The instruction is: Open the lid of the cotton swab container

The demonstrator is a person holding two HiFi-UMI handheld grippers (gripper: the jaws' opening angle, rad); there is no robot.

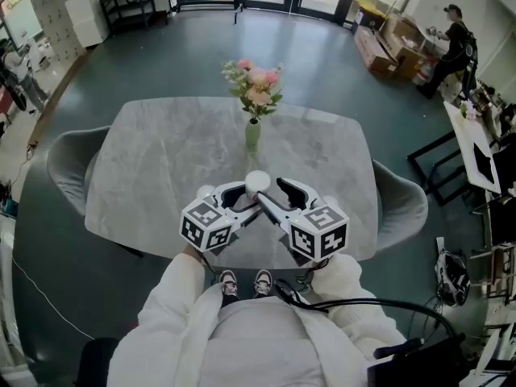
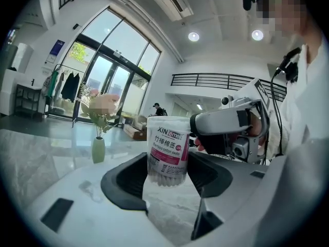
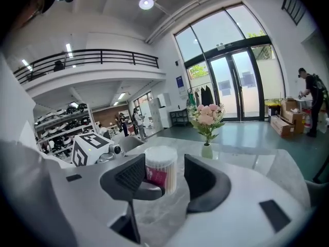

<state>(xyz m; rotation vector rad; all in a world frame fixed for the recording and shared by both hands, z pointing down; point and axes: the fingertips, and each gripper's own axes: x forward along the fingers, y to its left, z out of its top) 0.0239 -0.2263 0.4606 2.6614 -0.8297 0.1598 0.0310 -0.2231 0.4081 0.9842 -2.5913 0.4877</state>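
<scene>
The cotton swab container (image 1: 256, 182), a clear tub with a pink label and a white top, sits near the front edge of the grey marble table (image 1: 161, 168). In the left gripper view the container (image 2: 167, 148) fills the gap of my left gripper (image 2: 167, 174), whose pads press on both its sides. My left gripper (image 1: 248, 196) comes at it from the left, my right gripper (image 1: 270, 192) from the right. In the right gripper view the right gripper (image 3: 165, 176) stands open around the container (image 3: 161, 169), with a gap at the right pad. I cannot tell whether the lid is on.
A pale green vase of pink flowers (image 1: 253, 131) stands just behind the container, mid-table. Grey chairs flank the table at the left (image 1: 68, 164) and right (image 1: 399, 204). A person (image 1: 447, 47) works by boxes far back right. A black cable (image 1: 379, 303) trails by my right arm.
</scene>
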